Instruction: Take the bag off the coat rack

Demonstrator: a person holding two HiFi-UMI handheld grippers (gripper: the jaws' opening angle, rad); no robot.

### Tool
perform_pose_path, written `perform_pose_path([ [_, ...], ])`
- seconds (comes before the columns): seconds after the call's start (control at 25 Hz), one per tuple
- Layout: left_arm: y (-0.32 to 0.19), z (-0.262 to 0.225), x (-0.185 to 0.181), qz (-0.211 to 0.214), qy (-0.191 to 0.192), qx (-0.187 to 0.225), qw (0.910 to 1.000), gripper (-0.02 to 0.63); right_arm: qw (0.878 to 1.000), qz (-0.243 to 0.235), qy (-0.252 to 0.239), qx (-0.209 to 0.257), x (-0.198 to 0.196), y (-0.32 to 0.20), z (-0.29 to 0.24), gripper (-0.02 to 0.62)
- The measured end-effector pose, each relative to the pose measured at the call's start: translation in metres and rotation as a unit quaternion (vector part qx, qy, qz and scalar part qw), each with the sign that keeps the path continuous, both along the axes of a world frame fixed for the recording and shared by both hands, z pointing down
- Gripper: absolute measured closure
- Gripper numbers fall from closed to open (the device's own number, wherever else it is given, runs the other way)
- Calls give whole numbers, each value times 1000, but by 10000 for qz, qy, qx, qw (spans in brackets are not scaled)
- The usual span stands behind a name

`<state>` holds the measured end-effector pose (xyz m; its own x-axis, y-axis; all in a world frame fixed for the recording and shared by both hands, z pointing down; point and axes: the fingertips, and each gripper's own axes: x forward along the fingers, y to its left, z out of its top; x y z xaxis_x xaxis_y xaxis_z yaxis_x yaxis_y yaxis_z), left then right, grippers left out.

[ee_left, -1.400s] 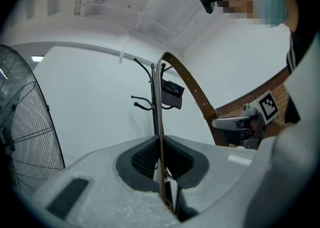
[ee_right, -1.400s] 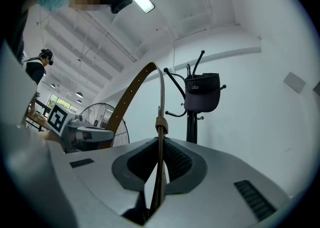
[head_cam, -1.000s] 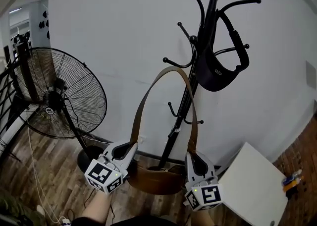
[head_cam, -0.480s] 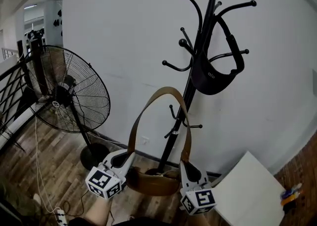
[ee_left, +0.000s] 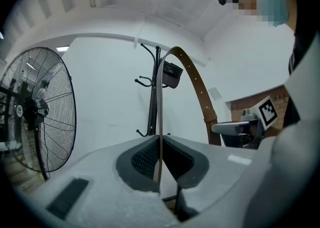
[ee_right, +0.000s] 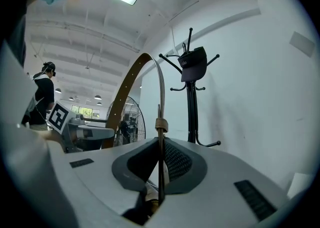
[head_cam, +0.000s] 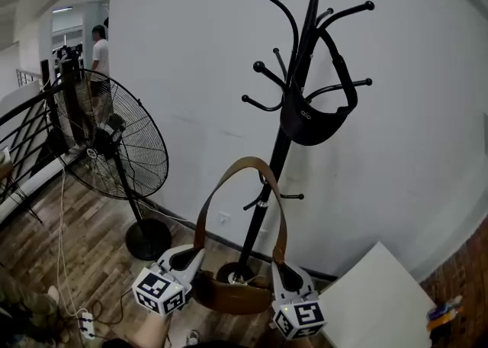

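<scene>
A brown leather bag (head_cam: 229, 294) hangs between my two grippers, its strap (head_cam: 242, 165) arching up in front of the black coat rack (head_cam: 296, 72). My left gripper (head_cam: 188, 257) is shut on the strap's left end (ee_left: 159, 122). The right gripper (head_cam: 280, 272) is shut on the strap's right end (ee_right: 160, 124), just below its leather loop. In both gripper views the strap stands free of the coat rack (ee_left: 153, 92) (ee_right: 191, 104). A black bag (head_cam: 309, 119) still hangs from the rack's upper hooks.
A large standing fan (head_cam: 122, 152) is at the left, with a cable and power strip (head_cam: 82, 323) on the wooden floor. A white tabletop (head_cam: 374, 301) sits at the lower right. A railing (head_cam: 30, 121) and a person (head_cam: 99, 41) are at the far left.
The brown bag and both grippers have come down and back from the rack; the strap's arch now sits lower, below the hooks. Both grips hold unchanged.
</scene>
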<state>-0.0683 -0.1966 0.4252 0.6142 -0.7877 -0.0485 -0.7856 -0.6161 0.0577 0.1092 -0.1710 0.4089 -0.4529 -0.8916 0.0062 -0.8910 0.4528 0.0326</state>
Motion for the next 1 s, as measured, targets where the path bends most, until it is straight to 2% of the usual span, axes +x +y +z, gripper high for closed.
perform_pose_path([
  [0.48,52,31,28,-340,25,-349,9988,588,9991,-249,19,-352,33,37,34,567],
  [1.0,95,52,35,-653,-51,-568,9962,588,9963,-565,128,-627,41,67,64,568],
])
